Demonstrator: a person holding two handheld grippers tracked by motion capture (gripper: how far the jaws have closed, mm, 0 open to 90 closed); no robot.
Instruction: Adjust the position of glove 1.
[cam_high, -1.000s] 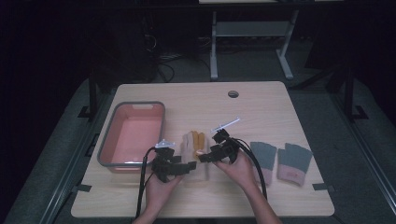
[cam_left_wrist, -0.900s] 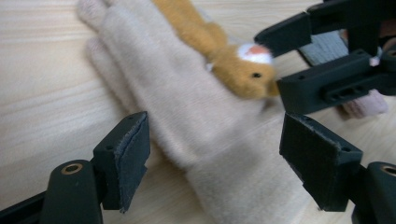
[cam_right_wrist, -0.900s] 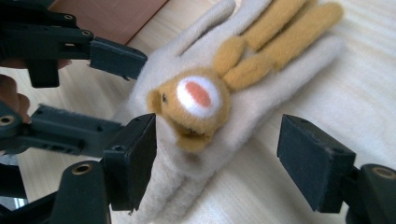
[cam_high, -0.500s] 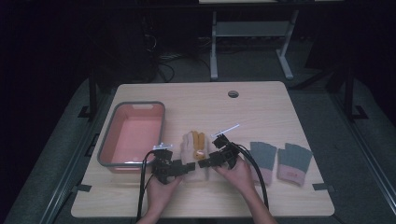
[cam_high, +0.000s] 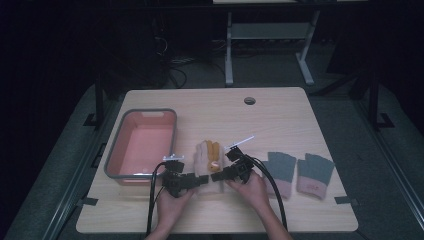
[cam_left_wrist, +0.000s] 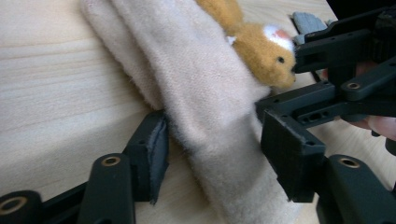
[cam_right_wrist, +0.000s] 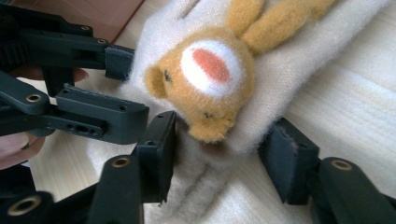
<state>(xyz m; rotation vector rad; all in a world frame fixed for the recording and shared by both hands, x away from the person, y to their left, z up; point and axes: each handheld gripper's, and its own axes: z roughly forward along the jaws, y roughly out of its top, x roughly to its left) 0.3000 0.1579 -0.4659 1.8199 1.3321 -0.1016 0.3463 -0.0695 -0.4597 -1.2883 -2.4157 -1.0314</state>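
Observation:
A cream fleece glove (cam_high: 203, 161) with an orange plush animal (cam_high: 214, 154) sewn on it lies flat at the table's middle front. My left gripper (cam_high: 201, 180) comes at its cuff from the left. In the left gripper view the left gripper (cam_left_wrist: 219, 158) is open, its jaws astride the cream cuff (cam_left_wrist: 224, 154). My right gripper (cam_high: 216, 176) comes in from the right, its tips close to the left one's. In the right gripper view the right gripper (cam_right_wrist: 223, 158) is open too, with the glove (cam_right_wrist: 299, 70) and the animal's face (cam_right_wrist: 210, 79) between its jaws.
A pink tray (cam_high: 116, 175) with a grey rim stands at the left. Two grey gloves with pink cuffs (cam_high: 280, 169) (cam_high: 314, 173) lie flat at the right. The wooden table (cam_high: 225, 115) has a cable hole (cam_high: 249, 100) near its far edge.
My right gripper has slid a little to the left, closer to the cream glove's cuff and to the left gripper. The glove has stayed in place.

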